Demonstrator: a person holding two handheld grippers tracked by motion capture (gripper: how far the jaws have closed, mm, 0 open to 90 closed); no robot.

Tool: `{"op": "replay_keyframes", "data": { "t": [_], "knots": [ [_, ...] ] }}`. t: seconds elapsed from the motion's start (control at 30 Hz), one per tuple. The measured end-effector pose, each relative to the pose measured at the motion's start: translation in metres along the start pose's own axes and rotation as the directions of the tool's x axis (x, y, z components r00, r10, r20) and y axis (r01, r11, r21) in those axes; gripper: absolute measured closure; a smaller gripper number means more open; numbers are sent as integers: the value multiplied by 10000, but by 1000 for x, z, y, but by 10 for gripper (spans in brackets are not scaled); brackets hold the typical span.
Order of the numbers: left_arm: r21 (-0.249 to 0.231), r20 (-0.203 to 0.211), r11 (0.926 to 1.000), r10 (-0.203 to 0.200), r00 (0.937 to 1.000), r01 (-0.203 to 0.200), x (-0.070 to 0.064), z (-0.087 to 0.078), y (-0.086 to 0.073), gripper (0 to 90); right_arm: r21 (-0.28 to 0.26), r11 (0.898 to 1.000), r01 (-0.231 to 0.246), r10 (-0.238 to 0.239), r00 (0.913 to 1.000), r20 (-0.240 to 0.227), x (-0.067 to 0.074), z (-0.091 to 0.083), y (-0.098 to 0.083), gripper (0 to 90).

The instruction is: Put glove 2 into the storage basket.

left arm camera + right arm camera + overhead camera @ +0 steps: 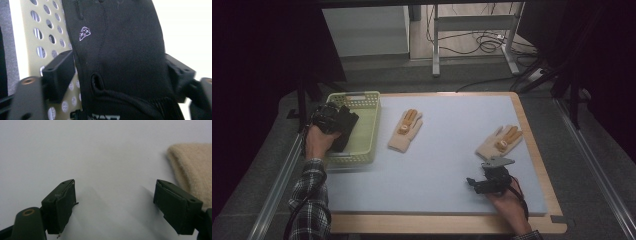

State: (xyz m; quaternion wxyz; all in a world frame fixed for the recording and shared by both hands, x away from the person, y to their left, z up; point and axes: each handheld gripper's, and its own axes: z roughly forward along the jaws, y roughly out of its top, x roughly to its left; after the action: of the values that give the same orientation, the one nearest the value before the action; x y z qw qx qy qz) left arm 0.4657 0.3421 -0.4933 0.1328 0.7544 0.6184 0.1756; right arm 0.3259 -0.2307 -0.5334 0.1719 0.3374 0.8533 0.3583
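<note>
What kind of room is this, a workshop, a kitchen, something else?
Probably a lab or recording studio, not a home. A padded work table sits between dark curtains, loose cables lie on the floor behind it beside a metal stand, and a person works with a handheld tool rather than bare hands.

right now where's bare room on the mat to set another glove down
Free: the wide stretch of mat between the two beige gloves, the near-left part below the basket, and the far right corner. Crowded: the basket, holding the black glove, and the right gripper by the right beige glove.
</note>
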Motion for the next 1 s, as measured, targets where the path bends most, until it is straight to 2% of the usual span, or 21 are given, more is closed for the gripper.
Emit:
{"op": "replay_keyframes", "data": {
  "t": [0.13,0.23,0.3,0.33,0.47,0.53,0.63,0.67,0.73,0.77,0.8,0.83,0.87,0.9,0.93,1.0],
  "knots": [
    [-610,548,9971,-428,9976,461,4,-14,-3,62,3,10000,0,0,10000,4,0,0,0,178],
    [-826,686,9953,-450,9966,507,5,-19,-5,51,5,10000,5,-5,10000,8,0,0,0,177],
    [-1435,1261,9870,-548,9905,729,6,-28,-11,47,5,10000,0,0,10000,9,0,0,0,177],
    [-1435,1261,9870,-548,9905,729,6,-28,-11,47,5,10000,0,0,10000,9,0,0,0,177],
    [-2179,2108,9708,-533,9761,1001,7,-39,-22,35,10,10000,19,-19,10000,16,0,0,0,176],
    [-2482,2362,9638,-368,9710,969,6,-43,-29,34,10,10000,19,-19,10000,16,0,0,0,176],
    [-2939,2556,9530,43,9668,735,-1,-51,-39,31,7,10000,-2,2,10000,15,0,0,0,176],
    [-2939,2556,9530,43,9668,735,-1,-51,-39,31,8,10000,-4,4,10000,15,0,0,0,175],
    [-3199,2611,9462,379,9646,494,-7,-56,-44,30,6,10000,-4,4,10000,20,0,0,0,175],
    [-3331,2671,9420,518,9623,418,-11,-59,-47,30,6,10000,-6,6,10000,22,0,0,0,175],
    [-3568,2727,9340,835,9585,202,-19,-65,-51,27,33,10000,21,-21,10000,28,0,0,0,174],
    [-3568,2727,9340,835,9585,202,-19,-65,-51,27,33,10000,21,-21,10000,28,0,0,0,174],
    [-3719,2737,9282,1030,9563,65,-25,-69,-54,27,28,10000,2,-2,10000,25,0,0,0,174],
    [-3948,2718,9186,1336,9530,-161,-35,-75,-58,24,29,10000,5,-5,10000,27,0,0,0,174],
    [-3948,2718,9186,1336,9530,-161,-35,-75,-58,24,29,10000,5,-5,10000,27,0,0,0,174],
    [-4191,2750,9069,1716,9460,-427,-48,-83,-64,23,36,10000,-6,6,10000,30,0,0,0,174]
  ]
}}
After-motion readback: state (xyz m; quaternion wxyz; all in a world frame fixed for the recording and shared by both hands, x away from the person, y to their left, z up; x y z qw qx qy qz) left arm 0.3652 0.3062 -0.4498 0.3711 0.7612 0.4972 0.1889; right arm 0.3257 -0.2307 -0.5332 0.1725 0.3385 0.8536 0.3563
